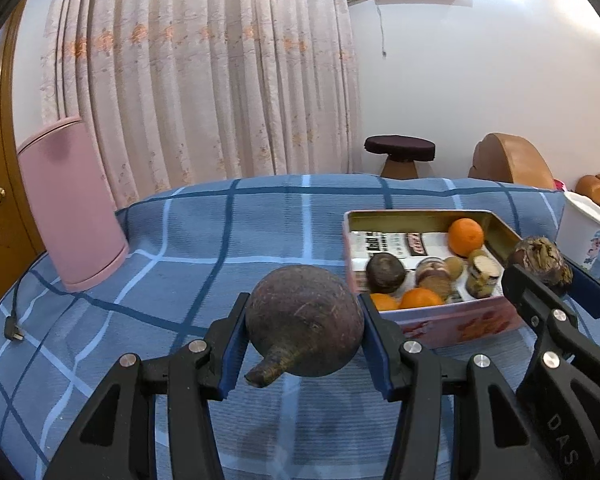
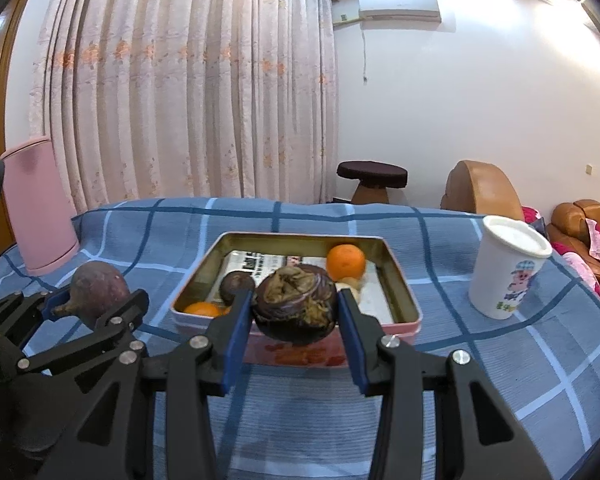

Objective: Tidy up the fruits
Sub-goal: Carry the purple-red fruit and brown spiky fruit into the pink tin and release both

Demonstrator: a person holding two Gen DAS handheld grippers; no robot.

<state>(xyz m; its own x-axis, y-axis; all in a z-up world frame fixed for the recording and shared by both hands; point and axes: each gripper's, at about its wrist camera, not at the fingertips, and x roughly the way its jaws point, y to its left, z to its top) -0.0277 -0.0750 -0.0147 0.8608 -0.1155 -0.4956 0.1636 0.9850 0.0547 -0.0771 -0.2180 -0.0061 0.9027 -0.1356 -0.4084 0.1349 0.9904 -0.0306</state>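
Note:
My left gripper (image 1: pixel 304 328) is shut on a round dark purple fruit with a stem (image 1: pixel 300 320), held above the blue checked cloth, left of the tin. It also shows in the right wrist view (image 2: pixel 98 290). My right gripper (image 2: pixel 294 308) is shut on a dark fruit with a dried leafy cap (image 2: pixel 296 304), held at the tin's near edge; it shows in the left wrist view too (image 1: pixel 540 262). The pink tin box (image 1: pixel 452 318) (image 2: pixel 404 300) holds oranges (image 1: pixel 465 236) (image 2: pixel 346 262), a dark fruit (image 1: pixel 385 273), small brownish fruits and a jar.
A white lidded cup (image 2: pixel 506 268) stands right of the tin. A pink cylinder bin (image 1: pixel 72 204) stands at the far left of the cloth-covered surface, with a black power plug (image 1: pixel 14 330) near it. A stool (image 1: pixel 399 152) and brown sofa (image 2: pixel 480 188) stand behind.

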